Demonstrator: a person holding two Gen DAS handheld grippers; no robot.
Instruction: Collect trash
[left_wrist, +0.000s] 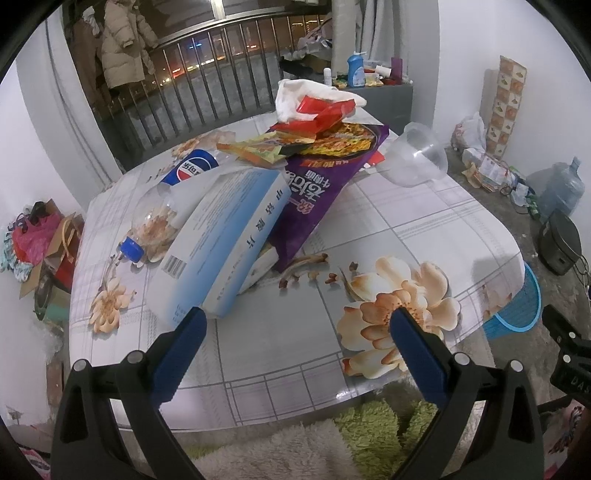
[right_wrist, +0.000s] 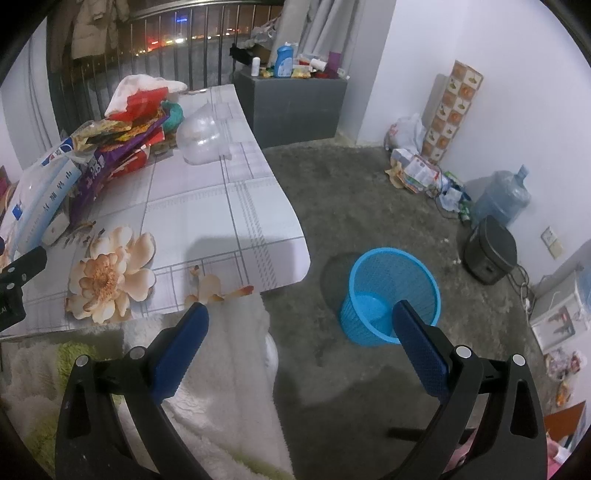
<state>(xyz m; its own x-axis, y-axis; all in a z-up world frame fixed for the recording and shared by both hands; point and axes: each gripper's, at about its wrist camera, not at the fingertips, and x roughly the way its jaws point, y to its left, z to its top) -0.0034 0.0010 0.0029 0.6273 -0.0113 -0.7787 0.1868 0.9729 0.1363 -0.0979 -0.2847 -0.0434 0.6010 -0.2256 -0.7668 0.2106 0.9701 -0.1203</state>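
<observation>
Both tools gape empty: left tool (left_wrist: 295, 321) above the worktop (left_wrist: 406, 229), white-and-blue cardboard box (left_wrist: 221, 236) just ahead; right tool (right_wrist: 301, 317) beside the blue mesh plastic basket (right_wrist: 391, 291).

Blue basket (right_wrist: 391, 295), floral checked tablecloth (left_wrist: 388, 236)

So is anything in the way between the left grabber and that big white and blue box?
Nothing visible: the left hand-held gripper is open, and only bare tablecloth lies between it and the white and blue box.
</observation>
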